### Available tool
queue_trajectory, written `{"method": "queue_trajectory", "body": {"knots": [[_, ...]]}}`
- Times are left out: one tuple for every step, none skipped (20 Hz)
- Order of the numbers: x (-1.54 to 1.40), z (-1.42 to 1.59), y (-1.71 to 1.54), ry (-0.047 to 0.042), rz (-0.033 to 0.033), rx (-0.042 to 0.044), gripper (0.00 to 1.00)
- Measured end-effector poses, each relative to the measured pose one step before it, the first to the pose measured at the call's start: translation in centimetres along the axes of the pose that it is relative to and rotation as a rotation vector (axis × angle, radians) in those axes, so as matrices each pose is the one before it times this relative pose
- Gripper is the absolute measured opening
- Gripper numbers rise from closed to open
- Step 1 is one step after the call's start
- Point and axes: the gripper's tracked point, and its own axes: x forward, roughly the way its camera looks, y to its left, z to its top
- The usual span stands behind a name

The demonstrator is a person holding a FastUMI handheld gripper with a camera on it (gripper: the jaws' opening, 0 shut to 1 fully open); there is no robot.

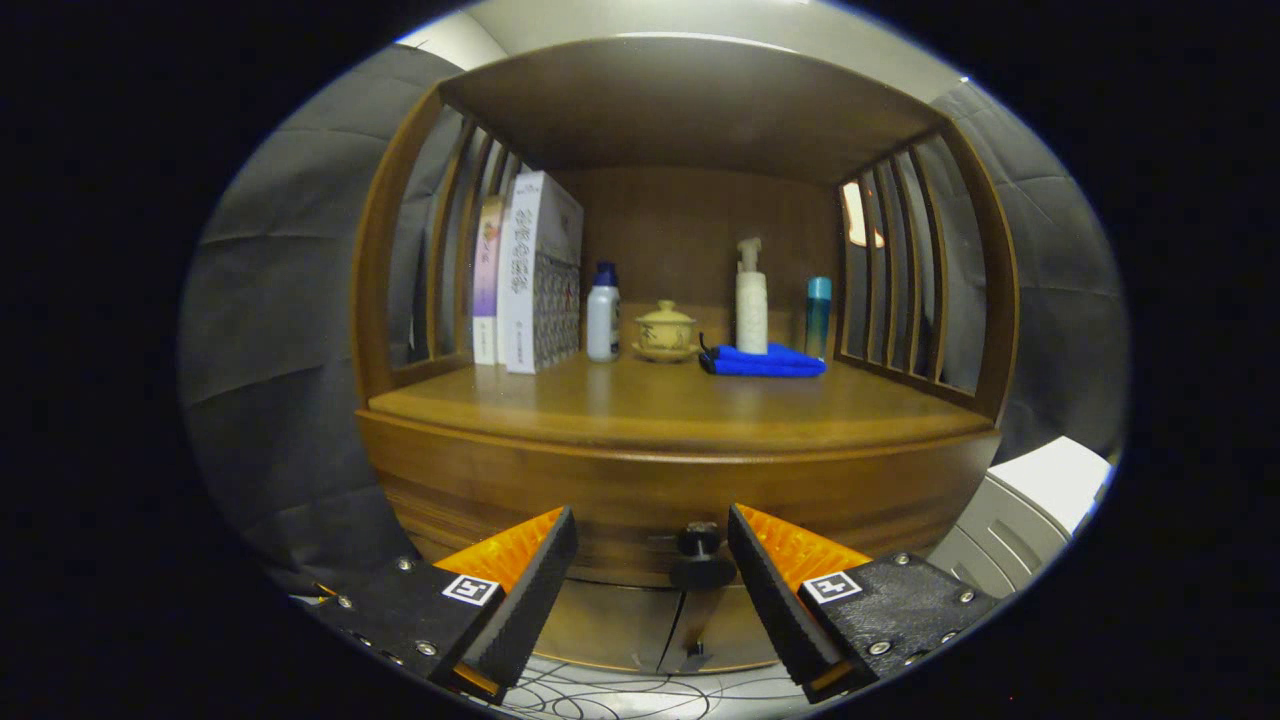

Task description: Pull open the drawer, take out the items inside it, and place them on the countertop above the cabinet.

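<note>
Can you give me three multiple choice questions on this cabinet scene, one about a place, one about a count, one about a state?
1. Where is the small dark round drawer knob?
A. Between the gripper jaws, nearer the right one
B. On the wooden countertop
C. Behind the books

2. How many bottles stand on the countertop?
A. One
B. Three
C. Five

3. How is the wooden drawer front?
A. Pulled fully out
B. Removed
C. Closed, jaws open and touching nothing

Answers:
1 A: the knob sits in the gap between the jaws.
2 B: white bottle with blue cap, white pump bottle, teal bottle.
3 C: the front lies flush under the countertop, jaws spread wide.
</note>
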Motion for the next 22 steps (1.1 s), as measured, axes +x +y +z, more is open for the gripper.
{"method": "queue_trajectory", "body": {"knots": [[0.371, -0.744, -0.225, 0.01157, -0.01003, 0.00541, 0.95], [0.204, -0.453, -0.368, 0.0088, -0.01395, 0.00391, 0.95], [0.586, -0.772, -0.012, 0.01776, 0.00036, 0.00411, 0.95], [0.347, -0.633, -0.13, 0.00995, 0.00432, 0.00669, 0.95], [0.196, -0.338, -0.009, 0.00668, 0.00339, 0.00657, 0.95], [0.284, -0.516, 0.0, 0.01044, -0.00107, 0.00527, 0.95], [0.32, -0.39, -0.045, 0.01475, -0.00212, 0.00627, 0.94], [0.281, -0.173, -0.206, 0.00181, -0.00395, 0.00702, 0.94], [0.314, 0.129, -0.166, -0.00283, -0.00636, 0.00826, 0.91], [0.175, 0.023, -0.131, -0.00733, -0.00965, 0.0062, 0.87], [0.214, 0.075, -0.209, -0.00187, -0.00655, 0.00489, 0.83], [0.211, -0.353, -0.21, 0.00704, -0.00939, 0.00381, 0.8], [0.208, -0.164, -0.165, 0.00775, -0.0058, 0.00232, 0.75], [0.258, -0.104, -0.262, 0.00244, -0.00724, 0.001, 0.7], [0.107, 0.124, -0.132, -0.01058, -0.00288, 0.00403, 0.64], [0.076, -0.136, -0.09, -0.00526, -0.00229, 0.0039, 0.61], [0.118, -0.173, -0.176, -0.00033, -0.00932, 0.00464, 0.56], [0.118, -0.391, 0.017, 0.00091, -0.00083, 0.00506, 0.51], [0.061, -0.127, 0.001, 0.00784, -0.00375, 0.00587, 0.46], [-0.062, -0.73, -0.078, 0.0198, -0.00258, -0.00024, 0.43], [0.005, -0.474, 0.563, 0.01522, 0.02424, -0.00891, 0.3], [-0.157, -0.108, 1.329, -0.00411, 0.06215, 0.00109, 0.18]]}}
